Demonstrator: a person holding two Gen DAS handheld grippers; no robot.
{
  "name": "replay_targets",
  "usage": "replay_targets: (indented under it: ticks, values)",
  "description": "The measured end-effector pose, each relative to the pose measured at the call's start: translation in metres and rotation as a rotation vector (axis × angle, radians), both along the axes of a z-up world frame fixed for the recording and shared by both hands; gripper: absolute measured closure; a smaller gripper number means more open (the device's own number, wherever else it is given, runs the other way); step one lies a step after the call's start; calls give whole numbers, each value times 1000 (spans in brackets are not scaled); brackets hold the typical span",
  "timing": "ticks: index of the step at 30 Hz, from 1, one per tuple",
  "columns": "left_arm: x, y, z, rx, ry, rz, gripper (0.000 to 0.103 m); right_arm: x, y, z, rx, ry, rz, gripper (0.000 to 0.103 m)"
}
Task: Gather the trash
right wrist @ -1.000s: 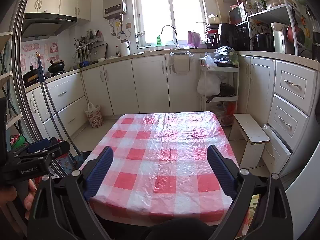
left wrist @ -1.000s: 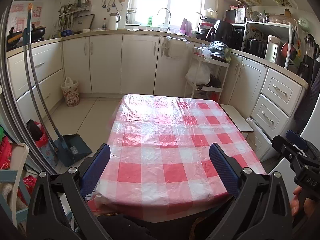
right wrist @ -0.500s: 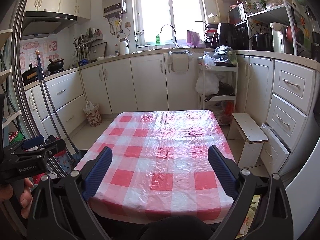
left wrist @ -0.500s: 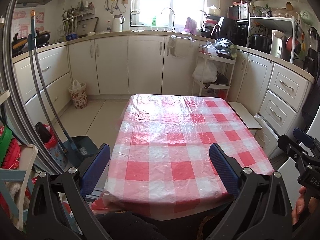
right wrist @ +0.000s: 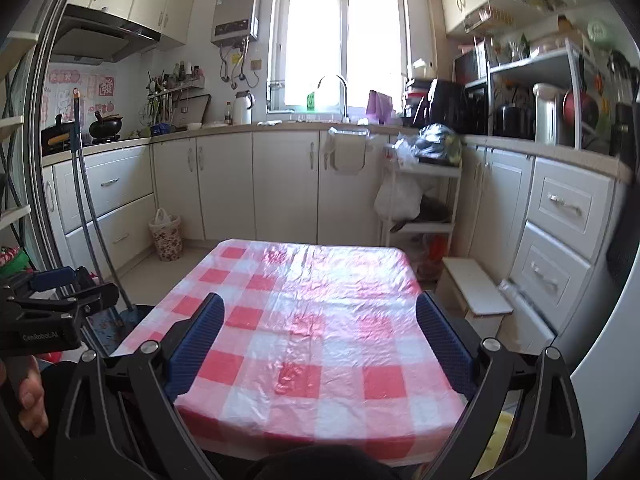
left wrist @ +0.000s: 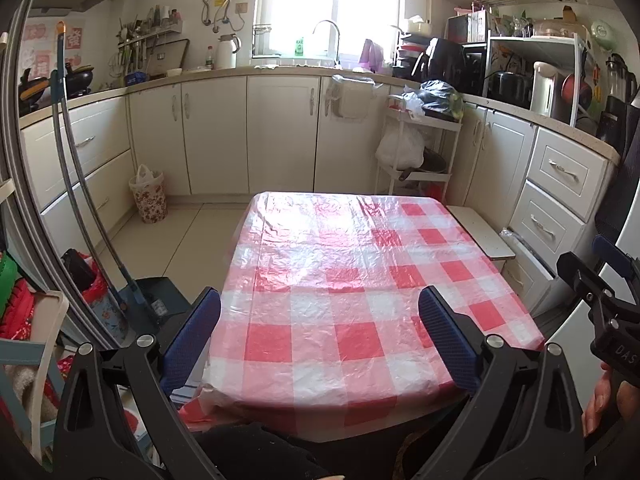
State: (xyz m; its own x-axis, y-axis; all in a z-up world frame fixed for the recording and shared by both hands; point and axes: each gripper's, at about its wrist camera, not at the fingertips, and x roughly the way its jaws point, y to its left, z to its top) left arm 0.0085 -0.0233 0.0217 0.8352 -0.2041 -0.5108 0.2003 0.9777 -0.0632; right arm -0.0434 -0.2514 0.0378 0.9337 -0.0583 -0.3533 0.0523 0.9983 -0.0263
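Note:
A low table point(left wrist: 360, 248) under a red-and-white checked plastic cloth fills the middle of both views, and I see no loose trash on it. My left gripper point(left wrist: 319, 302) hangs open above its near edge with nothing between the blue pads. My right gripper point(right wrist: 320, 305) is open over the same end of the table point(right wrist: 320, 264), also with nothing in it. A floral waste basket point(left wrist: 149, 196) lined with a white bag stands on the floor by the left cabinets, also seen from the right wrist point(right wrist: 166, 238).
A dustpan point(left wrist: 156, 296) and long broom handles point(left wrist: 76, 184) lean at the left. A white step stool point(left wrist: 480, 232) sits right of the table, and a wire trolley with bags point(left wrist: 416, 148) behind it. A bag-lined bin point(right wrist: 348, 152) hangs on a cabinet door. Cabinets ring the room.
The left wrist view has levelled out from a tilt and shows more of the wall and window. The right gripper has risen slightly. Both grippers stay open.

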Motion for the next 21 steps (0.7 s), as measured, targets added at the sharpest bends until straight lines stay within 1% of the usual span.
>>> replay_targets:
  ticks: [5,11,21]
  values:
    - [-2,-1,-2,-7,-6,-15,7,6,-2,-8,3,24,-5,9]
    - [-3,-1,-1,-11,-23,-16,7,5,-5,-8,14,18,-11,7]
    - [-1,7,-1,-54,-25,-3,7,5,-3,-10,-8,23,-14,7]
